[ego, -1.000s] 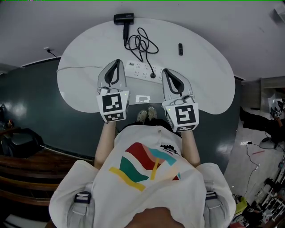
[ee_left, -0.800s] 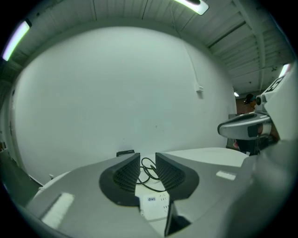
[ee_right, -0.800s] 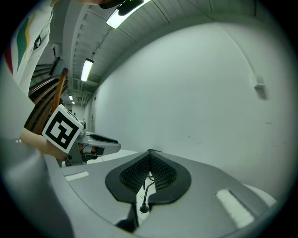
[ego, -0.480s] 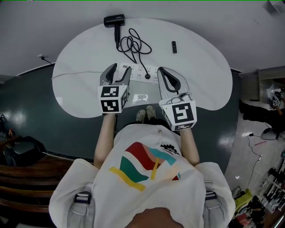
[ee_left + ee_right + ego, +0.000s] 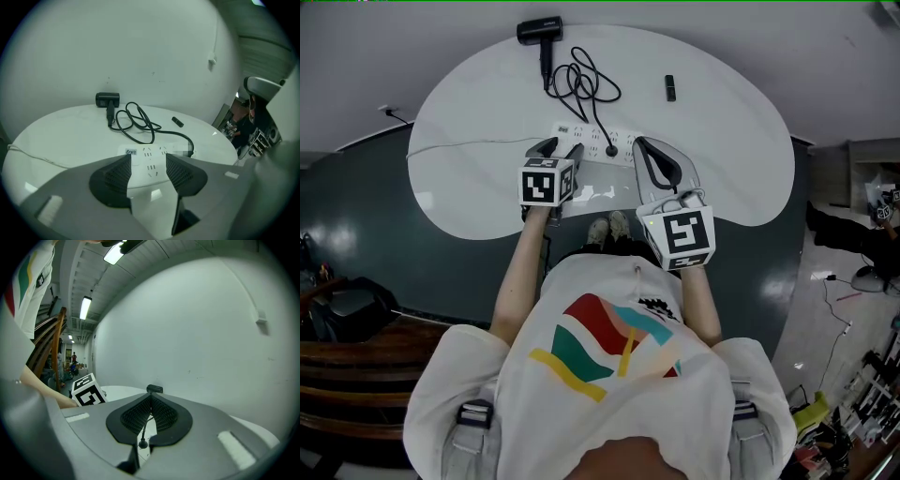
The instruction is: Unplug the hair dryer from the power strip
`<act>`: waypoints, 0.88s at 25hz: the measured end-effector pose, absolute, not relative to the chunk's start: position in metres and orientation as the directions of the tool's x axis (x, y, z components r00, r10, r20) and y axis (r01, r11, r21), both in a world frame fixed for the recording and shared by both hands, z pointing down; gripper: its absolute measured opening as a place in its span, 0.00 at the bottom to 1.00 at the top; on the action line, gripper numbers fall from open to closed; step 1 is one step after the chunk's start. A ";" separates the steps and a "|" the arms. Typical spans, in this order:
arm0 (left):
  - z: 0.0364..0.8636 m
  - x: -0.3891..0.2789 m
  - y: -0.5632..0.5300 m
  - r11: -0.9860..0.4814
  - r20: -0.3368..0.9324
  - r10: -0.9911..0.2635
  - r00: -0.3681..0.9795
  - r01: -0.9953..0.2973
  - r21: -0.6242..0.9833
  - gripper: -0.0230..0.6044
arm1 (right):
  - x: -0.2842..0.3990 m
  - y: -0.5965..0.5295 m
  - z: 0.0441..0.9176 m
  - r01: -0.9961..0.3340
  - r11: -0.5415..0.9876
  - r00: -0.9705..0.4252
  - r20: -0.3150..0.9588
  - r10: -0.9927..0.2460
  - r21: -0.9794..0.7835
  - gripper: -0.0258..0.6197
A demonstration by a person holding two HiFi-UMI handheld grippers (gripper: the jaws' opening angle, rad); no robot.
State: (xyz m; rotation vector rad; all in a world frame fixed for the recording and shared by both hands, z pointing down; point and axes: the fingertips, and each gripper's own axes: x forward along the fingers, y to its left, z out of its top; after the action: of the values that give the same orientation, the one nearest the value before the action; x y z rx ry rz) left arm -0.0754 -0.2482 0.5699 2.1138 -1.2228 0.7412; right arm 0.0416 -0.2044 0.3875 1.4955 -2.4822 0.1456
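The white oval table carries the black hair dryer at its far edge. The dryer's black coiled cord runs toward the person to a black plug. The plug is seated in the white rectangular power strip.

The strip's long axis runs left to right across the table. The plug sits in its right-hand portion.

**Left gripper**: the jaws have just been opening and now stand wide. They straddle the strip's left end, angled down at it. The pads appear clear of the casing, though contact cannot be confirmed from this angle.

**Right gripper**: the jaws are fully together and hold nothing. It hovers just beside the strip's right end.

The plug lies just left of the right gripper's tip, between the two grippers. The right gripper is therefore probably the one to pull, once its jaws part. The left gripper is placed to steady the strip.
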 end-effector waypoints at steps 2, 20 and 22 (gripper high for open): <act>0.579 -0.076 -0.251 -0.426 0.735 -0.542 0.406 -0.887 0.176 0.38 | 0.043 -0.204 0.391 -0.881 0.471 -0.447 0.262 -0.855 0.034 0.06; 0.600 -0.076 -0.254 -0.541 0.834 -0.448 0.322 -0.840 0.033 0.38 | 0.022 -0.219 0.444 -0.781 0.618 -0.537 0.406 -0.739 0.092 0.26; 0.599 -0.078 -0.257 -0.543 0.836 -0.453 0.310 -0.840 0.017 0.39 | 0.017 -0.221 0.455 -0.763 0.641 -0.556 0.425 -0.715 0.082 0.29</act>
State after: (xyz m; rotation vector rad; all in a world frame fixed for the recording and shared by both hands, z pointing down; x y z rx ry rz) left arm -0.0775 -0.2566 0.5992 2.1267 -1.1451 1.1362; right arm 0.0167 -0.2214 0.4551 1.1643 -2.4413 0.1550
